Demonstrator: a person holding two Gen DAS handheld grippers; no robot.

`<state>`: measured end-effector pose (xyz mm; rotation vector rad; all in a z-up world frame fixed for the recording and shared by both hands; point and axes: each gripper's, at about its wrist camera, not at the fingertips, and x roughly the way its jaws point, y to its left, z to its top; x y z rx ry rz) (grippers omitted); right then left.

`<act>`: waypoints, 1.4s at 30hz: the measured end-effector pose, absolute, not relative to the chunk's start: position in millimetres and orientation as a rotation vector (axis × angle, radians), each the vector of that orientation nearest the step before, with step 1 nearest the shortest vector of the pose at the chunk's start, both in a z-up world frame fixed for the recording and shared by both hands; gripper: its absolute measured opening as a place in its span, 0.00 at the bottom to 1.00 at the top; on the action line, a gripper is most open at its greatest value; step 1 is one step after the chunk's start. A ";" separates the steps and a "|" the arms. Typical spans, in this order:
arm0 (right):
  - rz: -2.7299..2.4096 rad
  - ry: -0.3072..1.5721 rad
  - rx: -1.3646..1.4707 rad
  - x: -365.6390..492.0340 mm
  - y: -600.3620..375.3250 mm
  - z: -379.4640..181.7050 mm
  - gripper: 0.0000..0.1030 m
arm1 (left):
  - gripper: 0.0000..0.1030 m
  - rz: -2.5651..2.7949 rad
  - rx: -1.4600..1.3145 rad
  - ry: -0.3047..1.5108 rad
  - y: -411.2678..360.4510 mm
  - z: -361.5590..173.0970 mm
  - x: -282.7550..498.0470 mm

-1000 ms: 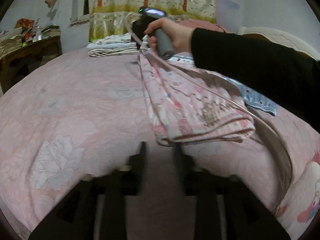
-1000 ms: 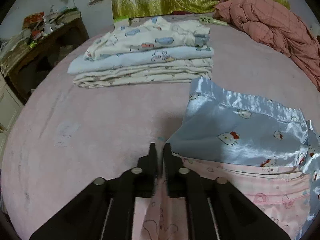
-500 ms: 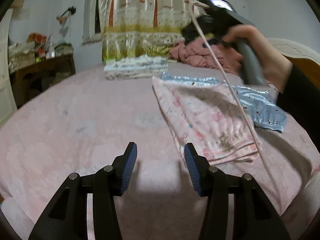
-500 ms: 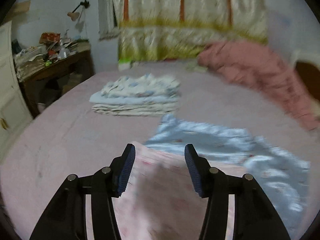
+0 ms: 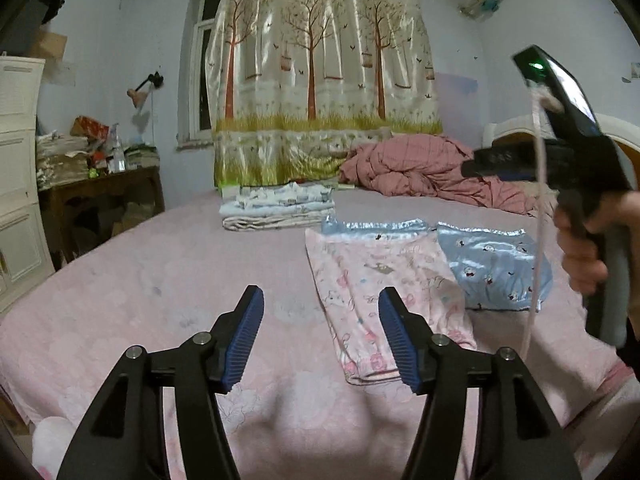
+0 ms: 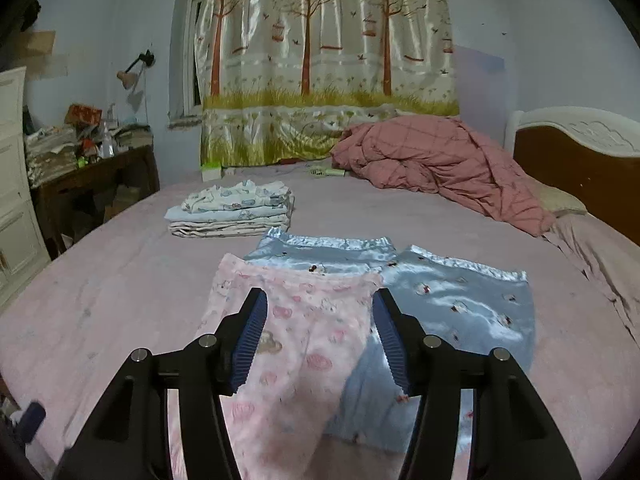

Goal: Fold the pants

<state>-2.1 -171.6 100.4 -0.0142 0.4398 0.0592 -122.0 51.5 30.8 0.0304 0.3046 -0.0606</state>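
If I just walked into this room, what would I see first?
Probably the big shiny curtain with orange trees, hanging at the far side of the bed. Then the pink pants folded flat on the near part of the bed, lying partly over shiny blue pants beside them. Up close, both black claws, left claw and right claw, are opening with nothing between their blue pads.

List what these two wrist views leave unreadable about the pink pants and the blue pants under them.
- Pink pants, right wrist view: near end hidden behind the right hand-held gripper and cut off by the bottom edge.
- Blue satin pants, both views: the part beneath the pink pants is covered.
- Left wrist view: the left hand-held gripper finger hides the pink pants' near corner.
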 end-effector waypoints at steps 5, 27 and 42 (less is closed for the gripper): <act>0.080 0.427 0.010 -34.8 -184.7 97.5 0.59 | 0.60 -0.061 0.014 0.271 49.6 38.0 -136.8; 0.251 0.495 0.173 -48.8 -219.0 35.2 0.72 | 0.89 -0.281 -0.074 0.536 60.8 -1.7 -78.3; 0.523 0.767 0.331 -16.1 -204.4 -57.6 0.63 | 0.42 -0.535 -0.450 0.871 89.0 -57.2 -1.4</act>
